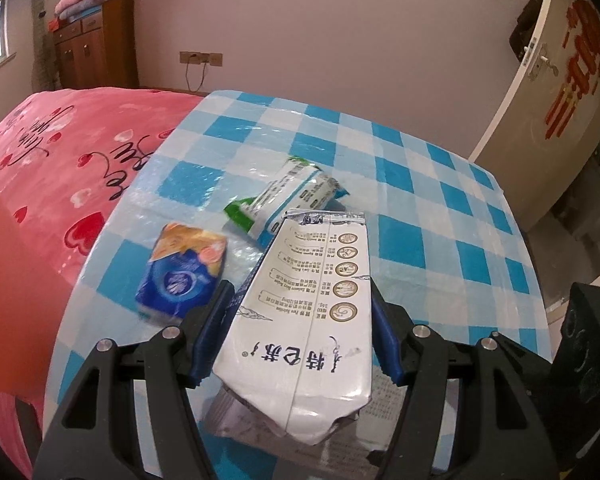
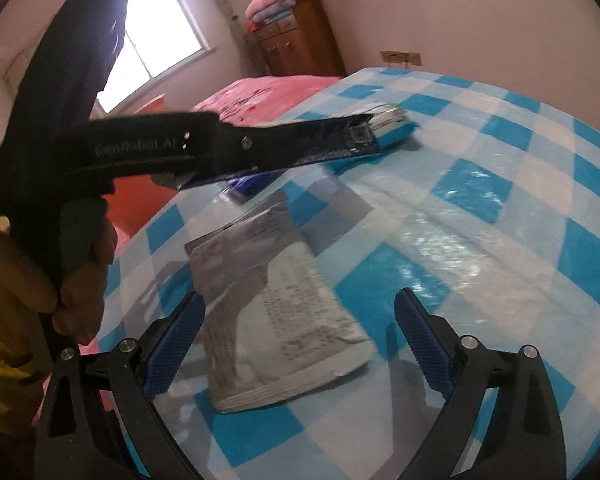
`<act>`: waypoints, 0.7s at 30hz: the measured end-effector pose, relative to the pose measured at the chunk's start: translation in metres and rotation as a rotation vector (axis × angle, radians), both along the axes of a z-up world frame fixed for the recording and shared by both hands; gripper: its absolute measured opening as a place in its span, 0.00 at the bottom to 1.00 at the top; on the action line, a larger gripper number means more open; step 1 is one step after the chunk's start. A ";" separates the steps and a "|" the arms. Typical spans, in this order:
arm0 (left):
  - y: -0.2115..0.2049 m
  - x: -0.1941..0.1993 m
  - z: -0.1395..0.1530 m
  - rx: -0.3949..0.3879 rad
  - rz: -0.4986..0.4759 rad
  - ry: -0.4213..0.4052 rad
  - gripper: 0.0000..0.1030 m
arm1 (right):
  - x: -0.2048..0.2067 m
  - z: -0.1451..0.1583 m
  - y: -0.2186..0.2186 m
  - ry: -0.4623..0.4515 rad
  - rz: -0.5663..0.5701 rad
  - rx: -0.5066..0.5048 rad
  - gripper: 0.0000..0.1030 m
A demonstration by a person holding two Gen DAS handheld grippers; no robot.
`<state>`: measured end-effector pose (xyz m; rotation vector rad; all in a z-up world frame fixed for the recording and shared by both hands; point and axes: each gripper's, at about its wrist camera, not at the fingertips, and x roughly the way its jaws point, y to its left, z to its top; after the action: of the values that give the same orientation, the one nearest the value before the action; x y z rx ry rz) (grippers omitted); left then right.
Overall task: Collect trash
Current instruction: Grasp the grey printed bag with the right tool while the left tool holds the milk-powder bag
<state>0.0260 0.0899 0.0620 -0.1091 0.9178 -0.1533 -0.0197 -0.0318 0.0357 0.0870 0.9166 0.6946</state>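
Observation:
A white milk carton point(image 1: 300, 320) sits flattened between the blue pads of my left gripper point(image 1: 300, 292), which is shut on it and holds it above the checked table point(image 1: 440, 216). In the right wrist view the left gripper point(image 2: 360, 136) shows from the side with the carton's end point(image 2: 392, 118) sticking out. My right gripper point(image 2: 298, 302) stands open over a flat silver packet point(image 2: 276, 320) that lies on the cloth, its pads apart from it. A blue tissue pack point(image 1: 182, 272) and a green-and-white wrapper point(image 1: 288, 200) lie further back on the table.
A pink bed point(image 1: 60, 152) borders the table's left side, and a red-orange object point(image 1: 12, 280) is close at the left. A wooden cabinet point(image 1: 96, 48) stands by the far wall, a door point(image 1: 560, 100) at the right. A person's hand point(image 2: 76, 280) grips the left tool's handle.

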 end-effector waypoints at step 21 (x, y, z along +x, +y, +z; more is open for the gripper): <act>0.032 -0.020 -0.005 -0.029 0.062 0.007 0.62 | 0.003 -0.011 0.035 -0.049 0.061 -0.151 0.92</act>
<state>0.0055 0.1222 0.0575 -0.1652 0.9185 -0.1091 -0.0167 0.0033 0.0247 -0.0920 0.9251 0.6785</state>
